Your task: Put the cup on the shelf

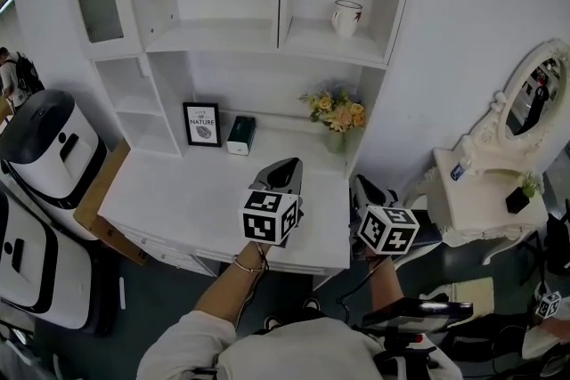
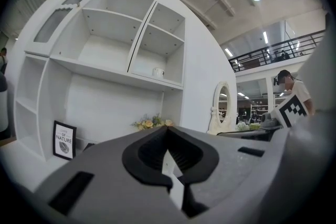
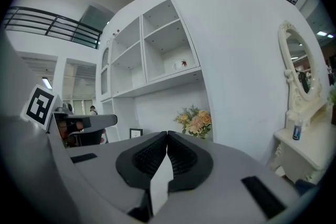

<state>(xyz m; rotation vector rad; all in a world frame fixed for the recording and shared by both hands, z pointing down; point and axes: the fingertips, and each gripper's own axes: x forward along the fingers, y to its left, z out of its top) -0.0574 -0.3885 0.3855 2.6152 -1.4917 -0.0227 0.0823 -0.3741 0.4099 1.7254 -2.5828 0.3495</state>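
Head view lets us look down on a white desk (image 1: 169, 191) with a tall white shelf (image 1: 214, 36) on top of it. Far on the left, two big white and black machines (image 1: 44, 147) stand beside the desk. At the back of the desk is a small framed picture (image 1: 201, 124), and just beside it a little green box (image 1: 240, 135). Next comes our left gripper (image 1: 285, 166), over the front part of the desk. Its jaws are pressed tight together and we hold nothing in them. A bunch of yellow flowers (image 1: 336, 111) stands at the back of the desk. The cup (image 1: 346, 17) stands upright on the shelf, in the lower of the two right-hand boxes, above the flowers and well apart from both grippers. Our right gripper (image 1: 363, 185) is near the desk's right edge, its jaws tight together too, with nothing in them. Far on the right is a white mirror (image 1: 533, 98) over a small white table (image 1: 485, 200)
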